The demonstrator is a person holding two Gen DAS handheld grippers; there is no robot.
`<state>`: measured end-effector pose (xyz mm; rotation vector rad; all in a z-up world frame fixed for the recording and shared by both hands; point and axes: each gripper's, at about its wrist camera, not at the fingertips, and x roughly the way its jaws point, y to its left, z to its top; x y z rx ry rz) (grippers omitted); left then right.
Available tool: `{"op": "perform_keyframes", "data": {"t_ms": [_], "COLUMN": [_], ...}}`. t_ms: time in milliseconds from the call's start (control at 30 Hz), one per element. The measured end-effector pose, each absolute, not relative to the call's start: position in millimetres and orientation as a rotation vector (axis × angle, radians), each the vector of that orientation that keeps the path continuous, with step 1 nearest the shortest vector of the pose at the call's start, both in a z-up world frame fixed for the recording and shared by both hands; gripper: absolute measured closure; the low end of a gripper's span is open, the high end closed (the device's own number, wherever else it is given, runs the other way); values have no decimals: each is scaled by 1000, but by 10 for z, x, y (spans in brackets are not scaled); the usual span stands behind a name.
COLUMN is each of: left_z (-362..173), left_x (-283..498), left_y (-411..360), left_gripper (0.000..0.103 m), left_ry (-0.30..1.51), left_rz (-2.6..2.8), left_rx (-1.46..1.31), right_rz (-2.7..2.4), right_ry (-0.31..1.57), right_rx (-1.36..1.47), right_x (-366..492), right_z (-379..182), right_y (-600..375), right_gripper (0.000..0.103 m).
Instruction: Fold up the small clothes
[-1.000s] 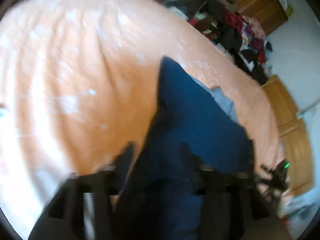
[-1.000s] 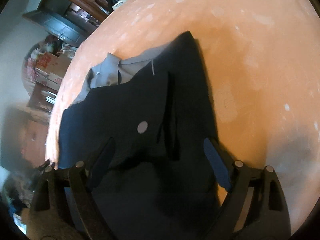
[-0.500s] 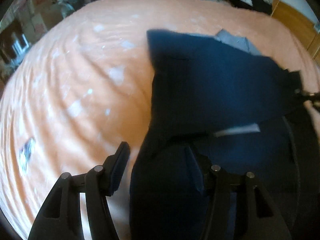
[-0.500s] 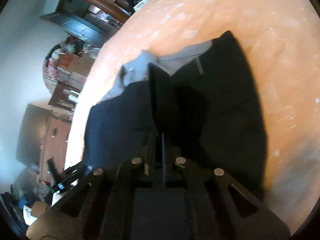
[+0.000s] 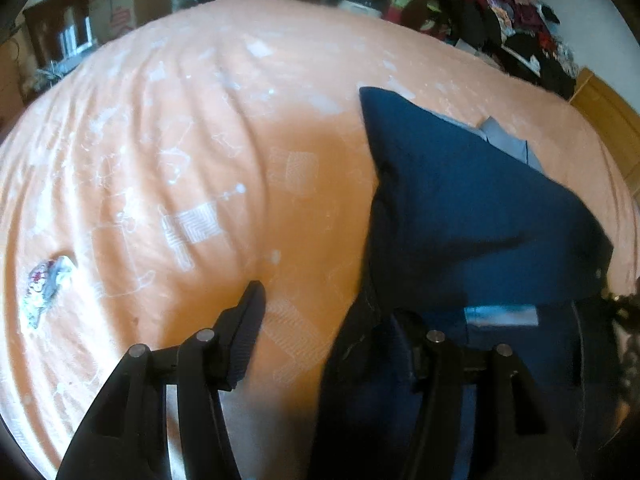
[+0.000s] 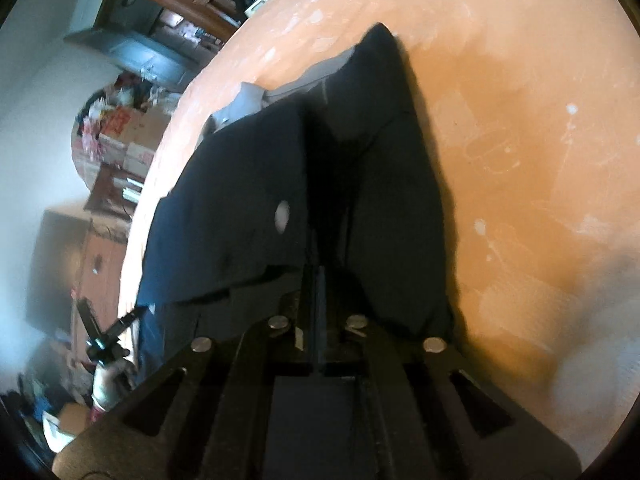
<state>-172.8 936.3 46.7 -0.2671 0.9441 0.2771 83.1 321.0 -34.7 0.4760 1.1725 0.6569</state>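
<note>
A navy garment (image 5: 472, 208) lies on the orange bedspread (image 5: 200, 160), with a white label showing near its close edge. My left gripper (image 5: 324, 332) is open at the garment's near left edge; the cloth covers part of its right finger. In the right wrist view, my right gripper (image 6: 316, 280) is shut on a raised fold of the navy garment (image 6: 240, 200), which has a small white button. A grey piece of clothing (image 6: 248, 100) peeks out from under the far end, also seen as grey cloth (image 5: 504, 140) in the left wrist view.
A small patterned cloth (image 5: 46, 292) lies on the bed at far left. A heap of dark and red clothes (image 5: 500, 12) sits beyond the bed. Cardboard boxes (image 6: 124, 136) and wooden furniture (image 6: 100, 264) stand beside the bed's edge.
My right gripper went from open over the garment to shut on a fold of it and has lifted it slightly. The left gripper stays open; its view has swung across the bed.
</note>
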Motion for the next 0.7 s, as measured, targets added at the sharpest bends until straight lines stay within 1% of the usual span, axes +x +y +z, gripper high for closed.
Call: {"op": "perform_keyframes", "data": {"t_ms": [67,133,200,267,333,400,433,467,500,533,567,600,633,667,700], "left_z": [583,720,898,1066,1098,965,767,522,365,335,382,438,489,505,515], "left_x": [-1865,-2014,-2115,-2107,-1908,-1615,-1437,-1311,-1275,-1330,-1404,-1462,-1528,-1610,-1688], "left_y": [9301,9212,9129,9060,8965,8850,8831,8867,8958,9148,9356,9447,9511,9589,9685], "left_gripper": [44,48,48,48,48,47,45,47,44,34,33,33,35,48,51], "left_ry": [948,912,856,784,765,814,897,989,1024,991,975,961,952,955,945], "left_rz": [295,303,291,271,211,169,187,269,319,298,299,318,388,482,494], "left_rx": [-244,-207,-185,-190,-191,-138,-89,5,46,-55,-172,-200,-168,-122,-167], "right_rz": [657,645,652,690,724,751,746,734,740,748,758,772,785,793,797], "right_ry": [1137,1083,1043,1039,1056,1121,1160,1179,1166,1168,1174,1179,1176,1169,1160], "right_rx": [440,396,375,359,333,312,301,295,319,344,380,404,426,445,455], "right_x": [772,755,797,856,926,990,984,978,963,957,955,946,939,934,930], "right_z": [-193,-19,97,101,5,-206,-324,-416,-430,-437,-453,-491,-534,-562,-583], "right_y": [3173,3167,3241,3403,3620,3877,3945,3982,3953,3910,3856,3812,3781,3768,3764], "right_gripper": [97,96,95,94,92,89,89,92,92,92,92,92,92,92,93]}}
